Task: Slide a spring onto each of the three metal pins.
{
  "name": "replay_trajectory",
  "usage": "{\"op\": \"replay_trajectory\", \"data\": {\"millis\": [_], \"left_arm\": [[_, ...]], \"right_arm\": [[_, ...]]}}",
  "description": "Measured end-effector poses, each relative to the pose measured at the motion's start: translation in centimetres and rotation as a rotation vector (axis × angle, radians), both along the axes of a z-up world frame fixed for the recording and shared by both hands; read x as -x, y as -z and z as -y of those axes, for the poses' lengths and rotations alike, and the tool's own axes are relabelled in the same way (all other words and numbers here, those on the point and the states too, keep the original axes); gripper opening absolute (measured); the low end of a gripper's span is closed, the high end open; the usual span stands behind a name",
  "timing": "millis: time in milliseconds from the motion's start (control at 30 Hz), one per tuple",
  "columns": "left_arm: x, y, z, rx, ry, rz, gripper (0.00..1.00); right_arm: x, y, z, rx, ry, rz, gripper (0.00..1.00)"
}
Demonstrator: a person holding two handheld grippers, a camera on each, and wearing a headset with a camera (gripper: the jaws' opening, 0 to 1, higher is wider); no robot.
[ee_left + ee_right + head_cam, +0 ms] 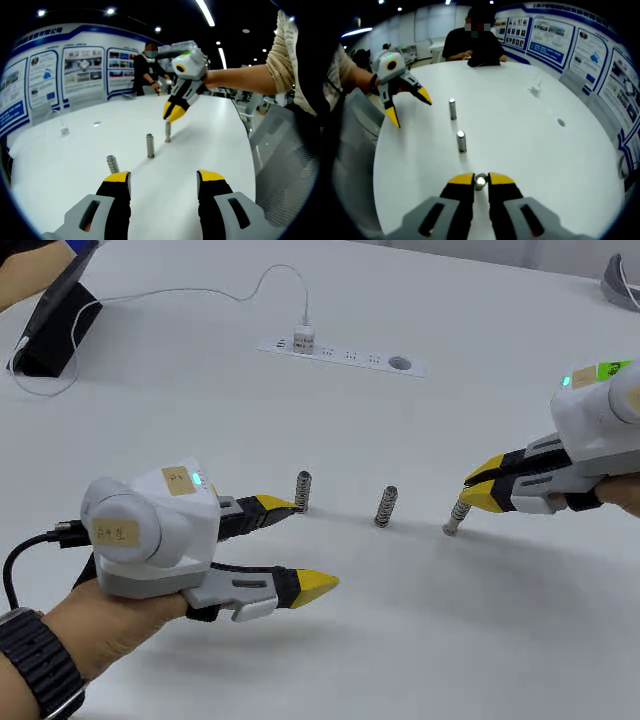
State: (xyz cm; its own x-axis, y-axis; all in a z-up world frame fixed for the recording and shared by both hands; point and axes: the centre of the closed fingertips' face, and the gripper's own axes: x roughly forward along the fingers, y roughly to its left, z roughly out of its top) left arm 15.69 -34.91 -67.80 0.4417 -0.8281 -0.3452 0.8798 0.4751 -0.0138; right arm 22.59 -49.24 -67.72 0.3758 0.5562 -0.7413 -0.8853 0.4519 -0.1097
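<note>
Three short metal pins stand in a row on the white table, each wrapped in a spring: a left one [302, 491], a middle one [386, 506] and a right one [458, 517]. My right gripper [481, 487] has its yellow tips closed in around the top of the right pin's spring [480, 181]. My left gripper [298, 545] is open and holds nothing. Its far tip lies just left of the left pin [112, 163]. In the left gripper view the middle pin [149, 145] and my right gripper [172, 114] lie beyond.
A white power strip [345, 353] with a plugged charger and cable lies at the back of the table. A dark tablet on a stand [50, 325] sits at the far left. A person [472, 42] sits across the table. Bare tabletop [420, 640] lies in front of the pins.
</note>
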Motion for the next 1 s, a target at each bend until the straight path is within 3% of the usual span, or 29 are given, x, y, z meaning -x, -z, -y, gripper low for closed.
{"op": "replay_trajectory", "data": {"millis": [600,1000], "left_arm": [[-0.3,0.0,-0.7,-0.004,-0.019,-0.003,0.54],[-0.7,-0.1,-1.0,-0.004,-0.032,0.0,0.55]], "right_arm": [[0.1,1.7,0.1,0.007,0.019,-0.027,0.12],[0.2,1.7,0.3,-0.012,0.036,-0.022,0.16]]}}
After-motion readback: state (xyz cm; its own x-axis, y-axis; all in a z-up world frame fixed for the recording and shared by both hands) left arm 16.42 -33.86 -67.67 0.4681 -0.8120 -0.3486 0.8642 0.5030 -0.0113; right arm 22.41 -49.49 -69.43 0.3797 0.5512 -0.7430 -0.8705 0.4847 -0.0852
